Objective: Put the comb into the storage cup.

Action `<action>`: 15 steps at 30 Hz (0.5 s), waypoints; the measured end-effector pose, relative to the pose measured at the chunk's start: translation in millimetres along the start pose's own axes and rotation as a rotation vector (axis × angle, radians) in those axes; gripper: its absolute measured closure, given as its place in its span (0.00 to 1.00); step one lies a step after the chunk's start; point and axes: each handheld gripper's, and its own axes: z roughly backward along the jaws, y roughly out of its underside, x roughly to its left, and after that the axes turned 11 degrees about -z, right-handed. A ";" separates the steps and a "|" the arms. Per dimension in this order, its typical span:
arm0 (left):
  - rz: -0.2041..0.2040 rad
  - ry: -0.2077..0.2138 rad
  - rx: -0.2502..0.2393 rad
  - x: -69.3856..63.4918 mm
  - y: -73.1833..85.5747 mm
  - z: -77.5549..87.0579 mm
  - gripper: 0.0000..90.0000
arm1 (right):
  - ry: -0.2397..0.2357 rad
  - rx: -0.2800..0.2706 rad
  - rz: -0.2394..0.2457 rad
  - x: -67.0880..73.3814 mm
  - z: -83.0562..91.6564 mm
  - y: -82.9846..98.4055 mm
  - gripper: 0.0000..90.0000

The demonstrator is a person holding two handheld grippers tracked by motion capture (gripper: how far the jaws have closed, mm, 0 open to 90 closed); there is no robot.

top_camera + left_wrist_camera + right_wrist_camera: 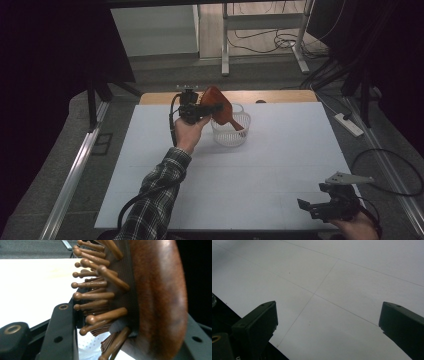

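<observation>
A wooden hairbrush (218,103), stiff, light and smooth-backed, is clamped by its head in the left gripper (210,107), handle dipping into the basket (235,135) just below. The right gripper (312,207) is held released above the tabletop (280,165).

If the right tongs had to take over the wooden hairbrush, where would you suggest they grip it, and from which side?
I would grip the hairbrush by its narrow handle, coming from the right. The left tongs already clamp its wide head, bristles against one jaw and the rounded back against the other. The handle slants down into the white basket, so the stretch above the rim is the graspable part. The right tongs are open.
</observation>
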 end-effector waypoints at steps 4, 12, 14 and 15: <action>0.005 -0.011 0.006 0.2 3.2 -5.0 0.57 | 0.000 0.000 -0.002 -0.2 0.1 0.0 0.03; 0.014 -0.026 0.019 1.0 8.8 -11.9 0.57 | -0.002 0.003 -0.003 -0.3 -0.1 0.0 0.03; 0.015 -0.030 0.021 1.6 10.0 -13.0 0.57 | -0.002 0.004 -0.003 -0.3 -0.3 0.0 0.03; 0.016 -0.033 0.020 1.8 10.6 -13.4 0.57 | -0.002 0.005 -0.003 -0.4 -0.3 0.0 0.03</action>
